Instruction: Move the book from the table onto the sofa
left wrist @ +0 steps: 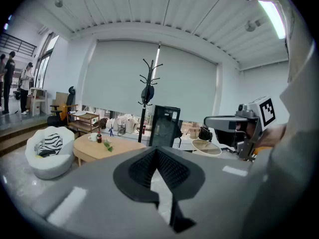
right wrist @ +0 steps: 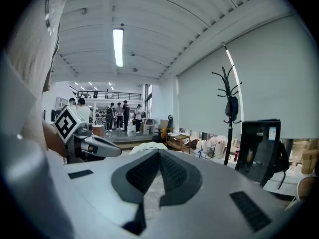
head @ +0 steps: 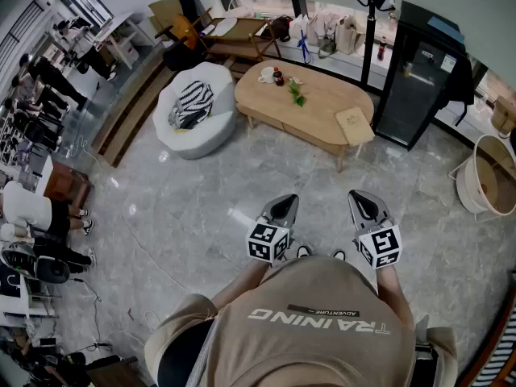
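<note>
A tan book (head: 353,122) lies on the right end of the oval wooden table (head: 318,95), far ahead of me. Left of the table stands a white round sofa (head: 211,118) with a striped cushion (head: 190,103) on it. Both grippers are held side by side near my chest, well short of the table. My left gripper (head: 284,207) is shut and holds nothing; its pads (left wrist: 147,169) meet at the tip. My right gripper (head: 363,203) is also shut and empty, with its pads (right wrist: 171,172) closed together. In the left gripper view the table (left wrist: 87,149) and sofa (left wrist: 49,156) show at the left.
A cup (head: 267,74), a bottle (head: 278,76) and a green sprig (head: 297,93) sit on the table. A black cabinet (head: 415,71) and coat rack (left wrist: 147,91) stand behind it, and a round white basket (head: 488,176) at right. People stand at the far left (head: 32,216). Grey tiled floor lies between me and the table.
</note>
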Motion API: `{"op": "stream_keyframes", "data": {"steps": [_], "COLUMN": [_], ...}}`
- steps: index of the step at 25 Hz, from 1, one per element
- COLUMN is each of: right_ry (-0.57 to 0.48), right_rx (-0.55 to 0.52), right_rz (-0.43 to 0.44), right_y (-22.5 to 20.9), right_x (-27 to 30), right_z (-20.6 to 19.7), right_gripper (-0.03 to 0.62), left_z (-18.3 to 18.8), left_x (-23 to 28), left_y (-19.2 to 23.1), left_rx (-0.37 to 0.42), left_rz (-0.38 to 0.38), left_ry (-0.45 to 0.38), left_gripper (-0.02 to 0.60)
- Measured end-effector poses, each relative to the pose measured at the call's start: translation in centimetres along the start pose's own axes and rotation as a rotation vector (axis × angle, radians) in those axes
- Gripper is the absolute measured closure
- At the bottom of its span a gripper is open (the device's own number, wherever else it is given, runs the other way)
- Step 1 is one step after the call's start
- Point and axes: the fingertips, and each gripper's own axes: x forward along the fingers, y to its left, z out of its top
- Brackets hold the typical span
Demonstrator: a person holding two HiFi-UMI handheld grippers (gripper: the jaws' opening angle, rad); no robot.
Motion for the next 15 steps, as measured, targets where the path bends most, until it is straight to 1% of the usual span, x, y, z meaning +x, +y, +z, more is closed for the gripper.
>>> {"op": "stream_keyframes", "data": {"steps": [3, 5, 7, 10, 15], "right_ry": [0.012, 0.031, 0.045, 0.042, 0.03], "right_rx": [-0.003, 0.006, 0.015, 0.001, 0.002], "right_rz": [0.014, 0.027, 0.042, 0.061, 0.048], "right_y": [1.1, 1.9, 2.3, 2.4, 2.1], "right_x": [0.3, 0.6, 0.9, 1.7, 3.6], "right_z": [-0.8, -1.3, -1.3, -0.7, 0.2], "right_gripper": [0.589, 0.589, 0.589, 0.589, 0.589], "left_z": [-1.3, -1.5, -1.2, -0.7, -0.6], "left_x": [-0.7, -1.3, -1.5, -1.6, -2.4], "left_y": [0.7, 1.2, 1.5, 2.6, 5.1], "left_rx": [-0.031, -0.027, -0.018, -0.015, -0.034], "left_rz": [-0.01, -0.006, -0.001, 0.021, 0.058], "left_ry": [0.028, 0.04, 0.036, 0.014, 0.006], "left_gripper": [0.592, 0.591, 0.591, 0.592, 0.592]}}
